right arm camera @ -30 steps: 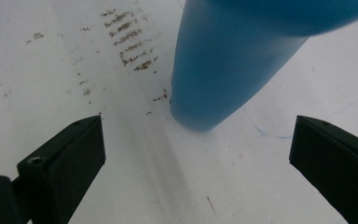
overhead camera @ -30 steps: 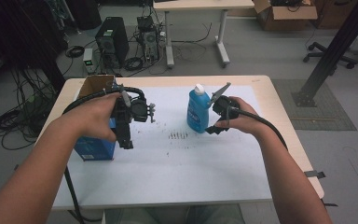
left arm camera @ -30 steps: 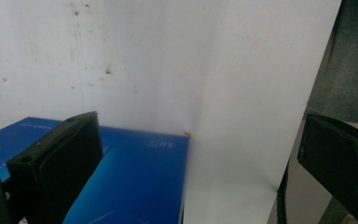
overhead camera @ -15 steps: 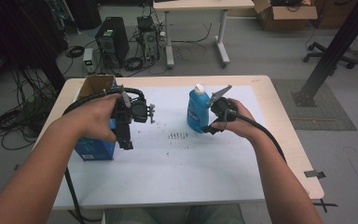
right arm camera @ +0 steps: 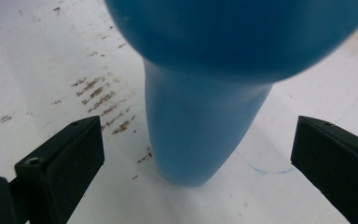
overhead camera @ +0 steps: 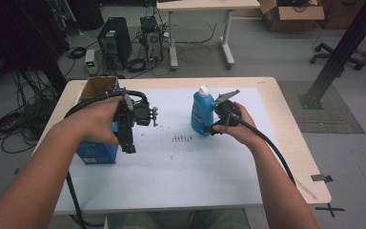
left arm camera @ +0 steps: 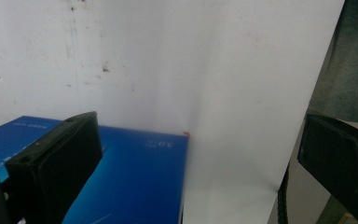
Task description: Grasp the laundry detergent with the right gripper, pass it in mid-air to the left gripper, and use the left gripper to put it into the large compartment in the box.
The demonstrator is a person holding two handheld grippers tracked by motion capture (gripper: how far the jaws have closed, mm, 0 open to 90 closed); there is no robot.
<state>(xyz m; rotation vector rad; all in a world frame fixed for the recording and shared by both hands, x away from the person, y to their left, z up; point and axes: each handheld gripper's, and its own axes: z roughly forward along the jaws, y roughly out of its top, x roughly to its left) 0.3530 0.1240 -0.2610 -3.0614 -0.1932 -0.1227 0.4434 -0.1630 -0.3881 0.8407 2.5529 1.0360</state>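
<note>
In the high view, a blue bottle [overhead camera: 202, 113] with a white cap stands upright on the white sheet [overhead camera: 186, 167] that covers most of the tabletop [overhead camera: 286, 129], a little right of the frame's centre. The right hand-held gripper [overhead camera: 211, 130] sits just beside it on the right, low against the bottle's base, with the person's right hand [overhead camera: 236, 125] wrapped around its body and a black cable trailing toward the lower right.

In the right gripper view the bottle [right arm camera: 205, 116] fills the middle and top of the frame, its upper bulge blurred and very close. The two black jaws rise at the lower left and lower right corners, spread wide, with the bottle's narrow lower part between them and clear paper on either side, so neither jaw touches it. Brown smudges [right arm camera: 102, 95] mark the paper at the left of that frame.

At the left of the high view, the left hand-held gripper [overhead camera: 127, 143] points downward beside a blue box [overhead camera: 95, 151], held by the left hand [overhead camera: 97, 119]. An open cardboard box [overhead camera: 96, 88] stands behind it near the tabletop's upper left corner.

In the left gripper view the jaws stand far apart at the bottom corners, nothing between them but the blue box [left arm camera: 135, 186] and white paper.
</note>
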